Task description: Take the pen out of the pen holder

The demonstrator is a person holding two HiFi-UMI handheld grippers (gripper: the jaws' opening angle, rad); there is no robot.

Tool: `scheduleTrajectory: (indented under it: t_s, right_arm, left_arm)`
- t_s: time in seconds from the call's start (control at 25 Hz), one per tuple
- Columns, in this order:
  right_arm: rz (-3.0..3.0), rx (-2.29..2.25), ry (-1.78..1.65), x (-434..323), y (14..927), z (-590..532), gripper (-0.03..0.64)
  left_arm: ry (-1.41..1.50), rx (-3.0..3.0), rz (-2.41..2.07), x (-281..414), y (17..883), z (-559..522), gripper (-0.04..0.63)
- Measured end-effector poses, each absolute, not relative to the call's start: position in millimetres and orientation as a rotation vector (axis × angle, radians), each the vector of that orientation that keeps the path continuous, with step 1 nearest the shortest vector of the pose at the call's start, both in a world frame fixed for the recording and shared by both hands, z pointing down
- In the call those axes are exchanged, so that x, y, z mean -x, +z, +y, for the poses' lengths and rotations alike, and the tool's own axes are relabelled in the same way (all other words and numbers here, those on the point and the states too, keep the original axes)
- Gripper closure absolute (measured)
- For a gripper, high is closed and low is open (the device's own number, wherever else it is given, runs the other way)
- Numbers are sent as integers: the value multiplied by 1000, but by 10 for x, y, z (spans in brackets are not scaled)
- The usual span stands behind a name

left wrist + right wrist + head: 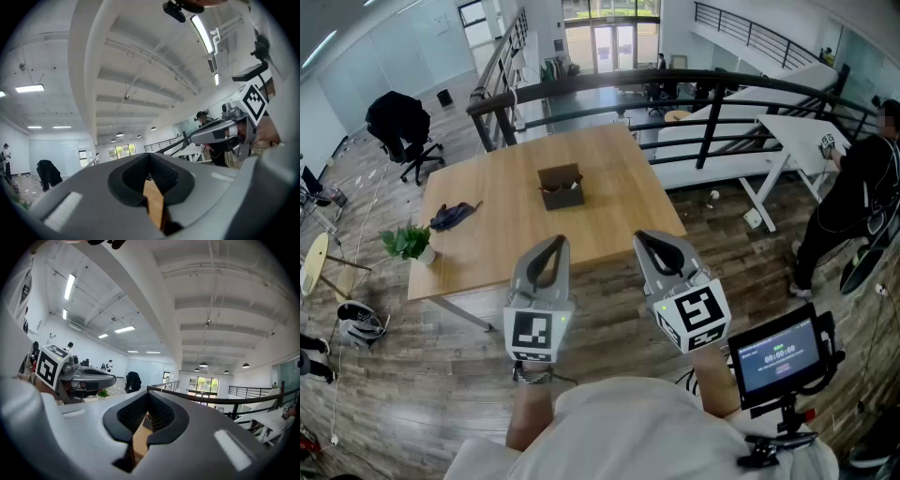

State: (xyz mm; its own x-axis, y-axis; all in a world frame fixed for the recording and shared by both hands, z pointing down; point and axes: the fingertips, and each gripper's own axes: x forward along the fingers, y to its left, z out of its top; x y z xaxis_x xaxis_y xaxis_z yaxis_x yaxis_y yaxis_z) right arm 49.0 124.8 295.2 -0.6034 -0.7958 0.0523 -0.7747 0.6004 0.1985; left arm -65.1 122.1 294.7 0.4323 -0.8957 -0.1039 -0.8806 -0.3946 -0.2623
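Your left gripper (555, 246) and right gripper (649, 240) are both closed and empty. The pen holder (562, 187) stands upright on the table (502, 239), well ahead of them. What it holds is too small to tell.

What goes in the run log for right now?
phase: pre-reach | left gripper: shut, empty | right gripper: shut, empty | pen holder: mid-table, untouched

Both grippers sit low-centre in the head view, side by side, tips pointing up-frame. Left gripper (555, 244): fingers closed tip to tip, nothing between them. Right gripper (646, 238): same, closed and empty, tips canted slightly left. Left marker cube (532, 336) and right marker cube (697, 313) face the camera. Left forearm (530, 417) and right forearm (715, 384) run toward the bottom edge.
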Motion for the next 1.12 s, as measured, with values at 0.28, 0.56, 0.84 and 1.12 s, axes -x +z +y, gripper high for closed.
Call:
scheduleTrajectory:
  t_s: [0.28, 0.56, 0.84, 1.12]
  right_arm:
    - [-2761, -1338, -155, -460, 2970, 1283, 615]
    - [-2858, -1144, -118, -304, 2932, 1384, 615]
    - [-2819, -1154, -212, -241, 2954, 1421, 615]
    - [-2802, -1232, -70, 67, 3185, 1512, 614]
  left_arm:
    - [-91, 2445, 1510, 606, 2974, 1250, 597]
    - [-92, 2470, 1490, 552, 2975, 1293, 597]
    - [-92, 2502, 1465, 529, 3024, 1347, 597]
    - [-69, 2524, 1453, 948, 3139, 1471, 597]
